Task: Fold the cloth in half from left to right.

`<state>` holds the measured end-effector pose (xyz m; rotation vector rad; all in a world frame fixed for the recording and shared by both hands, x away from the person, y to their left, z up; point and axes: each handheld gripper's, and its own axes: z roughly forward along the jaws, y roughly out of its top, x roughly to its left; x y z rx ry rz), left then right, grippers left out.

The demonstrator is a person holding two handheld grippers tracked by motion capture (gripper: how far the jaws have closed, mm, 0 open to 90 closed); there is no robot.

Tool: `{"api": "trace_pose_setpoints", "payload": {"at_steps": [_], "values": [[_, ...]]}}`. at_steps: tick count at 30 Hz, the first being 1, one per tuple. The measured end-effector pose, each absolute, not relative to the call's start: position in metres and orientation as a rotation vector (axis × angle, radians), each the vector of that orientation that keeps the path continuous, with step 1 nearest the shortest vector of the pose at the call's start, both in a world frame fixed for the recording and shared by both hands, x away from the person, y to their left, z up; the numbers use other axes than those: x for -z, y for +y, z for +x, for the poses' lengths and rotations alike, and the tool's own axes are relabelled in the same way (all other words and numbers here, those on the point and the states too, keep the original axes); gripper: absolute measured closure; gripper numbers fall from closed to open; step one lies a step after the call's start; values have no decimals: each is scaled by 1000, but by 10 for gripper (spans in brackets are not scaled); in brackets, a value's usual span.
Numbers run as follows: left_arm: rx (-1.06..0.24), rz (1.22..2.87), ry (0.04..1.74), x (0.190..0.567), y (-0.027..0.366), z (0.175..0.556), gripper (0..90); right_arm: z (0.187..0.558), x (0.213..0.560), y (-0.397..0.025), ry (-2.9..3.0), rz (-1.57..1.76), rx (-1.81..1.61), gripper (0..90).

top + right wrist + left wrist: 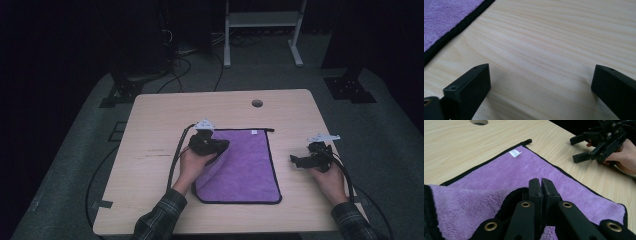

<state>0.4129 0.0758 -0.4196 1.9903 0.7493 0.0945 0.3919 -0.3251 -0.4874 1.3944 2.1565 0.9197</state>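
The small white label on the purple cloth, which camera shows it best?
The left gripper view: the small white label sits clear near the purple microfibre cloth's far black-trimmed edge. The high view shows it as a speck.

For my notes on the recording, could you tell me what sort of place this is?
Probably a lab or recording room: a bare wooden table on grey carpet, loose cables on the floor, a metal stand behind, dark surroundings.

A fluffy purple cloth (245, 170) with black edging and a small white label (514, 153) lies on a pale wood-grain table (160, 120). Both black two-jaw grippers (216, 148) (298, 160) look matte. The person's sleeves (160, 220) seem dark plaid, though the light is dim.
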Motion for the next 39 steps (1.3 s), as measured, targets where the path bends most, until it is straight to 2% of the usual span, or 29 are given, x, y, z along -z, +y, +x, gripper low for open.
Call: {"api": "trace_pose_setpoints", "payload": {"at_steps": [39], "values": [[80,2011,652,444,-41,437,867,392,487,-325,2164,1386,-922,16]]}}
